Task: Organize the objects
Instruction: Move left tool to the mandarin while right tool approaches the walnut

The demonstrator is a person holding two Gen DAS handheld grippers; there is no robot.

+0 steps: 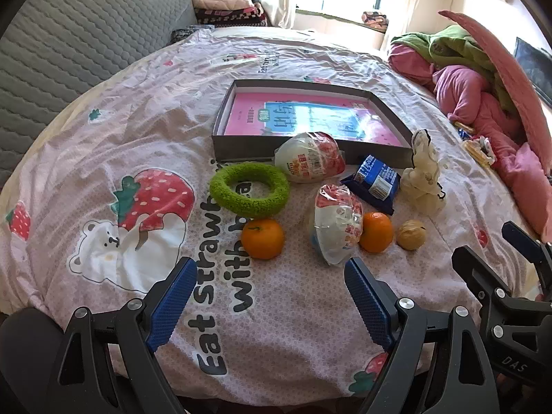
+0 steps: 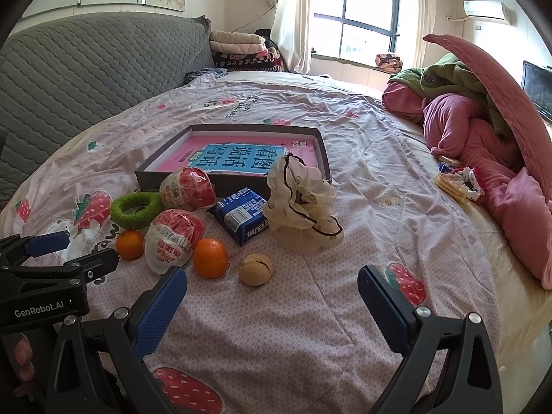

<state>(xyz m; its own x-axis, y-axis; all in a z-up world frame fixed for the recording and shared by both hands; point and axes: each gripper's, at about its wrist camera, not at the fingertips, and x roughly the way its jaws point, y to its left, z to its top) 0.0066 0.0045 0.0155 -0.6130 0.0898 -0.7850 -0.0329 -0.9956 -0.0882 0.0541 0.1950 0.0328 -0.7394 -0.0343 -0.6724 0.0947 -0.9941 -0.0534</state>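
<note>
Here, 2 glossy oranges (image 1: 263, 238) lie on the bedsheet (image 1: 293, 327); both tools, left tool (image 1: 269, 276) and right tool (image 2: 272, 288), gape apart, empty.

Left gripper (image 1: 269, 296) and right gripper (image 2: 272, 307) gape, angled downward

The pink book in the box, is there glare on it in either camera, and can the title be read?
Left wrist view: window glare washes over the pink book inside the grey box, so its blue title panel is mostly bleached out. Right wrist view: the same book shows no such glare and the large characters are sharp, though the cream fabric pouch covers its near right corner.
</note>
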